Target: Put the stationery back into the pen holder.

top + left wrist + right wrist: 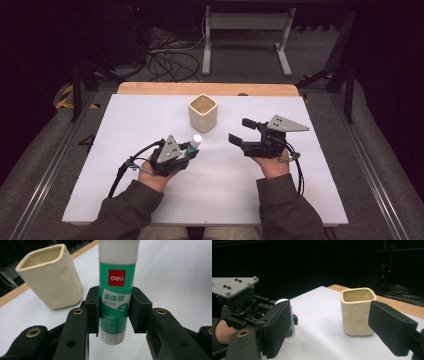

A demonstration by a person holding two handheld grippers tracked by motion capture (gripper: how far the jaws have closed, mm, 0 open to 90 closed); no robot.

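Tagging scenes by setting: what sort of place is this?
Probably a lab or recording workspace, not a home: a white table under a fixed camera, loose cables on the dark floor behind it, and a bare metal stand at the back.

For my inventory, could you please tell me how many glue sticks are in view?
1: the glue stick is clamped upright in the left gripper, near the cup; the cup's inside is partly hidden.

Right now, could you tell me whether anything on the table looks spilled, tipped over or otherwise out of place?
Nothing stands out. The cream ceramic cup stands upright on the white board, with no spill around it. The left tongs grip the green glue stick squarely, its cap on. The right tongs are open and hold nothing.
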